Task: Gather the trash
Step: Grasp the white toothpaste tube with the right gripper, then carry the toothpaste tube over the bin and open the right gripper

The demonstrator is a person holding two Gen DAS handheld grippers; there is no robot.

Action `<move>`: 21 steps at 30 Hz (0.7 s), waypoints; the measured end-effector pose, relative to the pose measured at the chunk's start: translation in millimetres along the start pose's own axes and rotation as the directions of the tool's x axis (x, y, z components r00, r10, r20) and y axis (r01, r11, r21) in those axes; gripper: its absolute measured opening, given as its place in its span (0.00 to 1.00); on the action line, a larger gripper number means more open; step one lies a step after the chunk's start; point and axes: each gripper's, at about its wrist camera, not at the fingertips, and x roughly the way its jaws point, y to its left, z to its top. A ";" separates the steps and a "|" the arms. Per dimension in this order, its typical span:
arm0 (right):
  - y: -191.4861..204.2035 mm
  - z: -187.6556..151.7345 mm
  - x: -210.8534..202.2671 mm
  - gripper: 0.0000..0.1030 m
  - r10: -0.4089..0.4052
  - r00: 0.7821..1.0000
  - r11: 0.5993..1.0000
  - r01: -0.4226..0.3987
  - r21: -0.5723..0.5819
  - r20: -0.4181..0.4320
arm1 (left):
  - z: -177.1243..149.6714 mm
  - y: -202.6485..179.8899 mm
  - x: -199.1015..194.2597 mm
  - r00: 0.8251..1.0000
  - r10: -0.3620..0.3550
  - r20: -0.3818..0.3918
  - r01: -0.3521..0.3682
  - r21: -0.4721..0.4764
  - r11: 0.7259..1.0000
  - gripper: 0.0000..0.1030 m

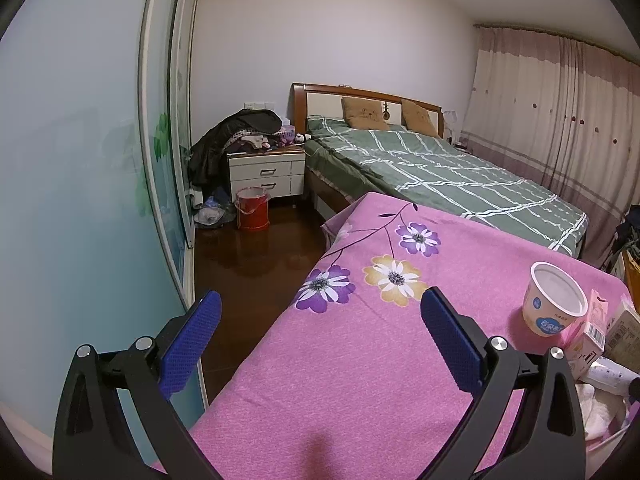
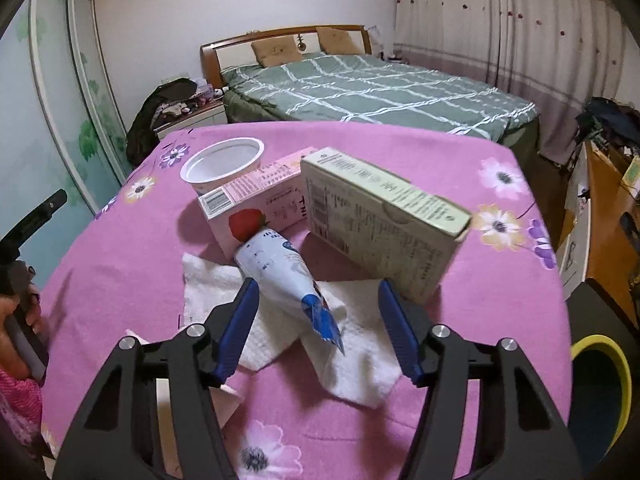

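Observation:
Trash lies on a table under a pink flowered cloth (image 2: 500,320). It comprises a white paper cup (image 2: 224,164), a pink strawberry carton (image 2: 260,208), a pale green box (image 2: 384,220), a white-and-blue squeezed pouch (image 2: 280,268) and white paper napkins (image 2: 352,368). My right gripper (image 2: 319,285) is open just above the napkins, and the pouch's blue end lies between its pads without touching them. My left gripper (image 1: 320,298) is open and empty over the cloth's left edge. The cup (image 1: 556,304) and carton (image 1: 592,328) are to its right.
A dark bin with a yellow rim (image 2: 600,384) stands on the floor at the table's right. A red bucket (image 1: 252,214) sits by the white nightstand (image 1: 266,172). Behind the table is a green bed (image 2: 380,88). A sliding wardrobe (image 1: 80,160) lines the left.

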 end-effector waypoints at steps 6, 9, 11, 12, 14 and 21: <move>-0.2 -2.6 9.4 0.29 0.034 0.999 0.999 -0.033 0.019 -0.028 | 0.1 -3.8 -1.0 1.000 -0.003 0.002 0.003 0.016 1.000 0.95; 0.0 -6.6 5.0 0.27 0.047 0.999 0.999 -0.047 0.025 -0.015 | -0.2 -5.9 -1.4 1.000 -0.002 0.003 0.002 0.024 1.000 0.95; -0.6 -9.0 -1.3 0.26 0.055 0.998 0.998 -0.055 0.034 0.001 | 0.1 -6.1 -2.2 1.000 -0.003 0.002 0.003 0.025 1.000 0.95; -1.4 -10.4 -6.7 0.26 0.059 0.998 0.997 -0.060 0.043 0.011 | 0.1 -6.1 -2.6 1.000 -0.003 0.002 0.003 0.024 1.000 0.95; -4.1 -13.3 -21.7 0.26 0.072 0.997 0.995 -0.075 0.064 0.041 | 0.3 -6.3 -2.6 1.000 -0.004 0.004 0.004 0.024 1.000 0.95; -26.6 -29.9 -75.5 0.26 0.040 0.990 0.987 -0.061 0.150 0.138 | 0.3 -6.5 -3.1 1.000 -0.003 0.002 0.003 0.024 1.000 0.95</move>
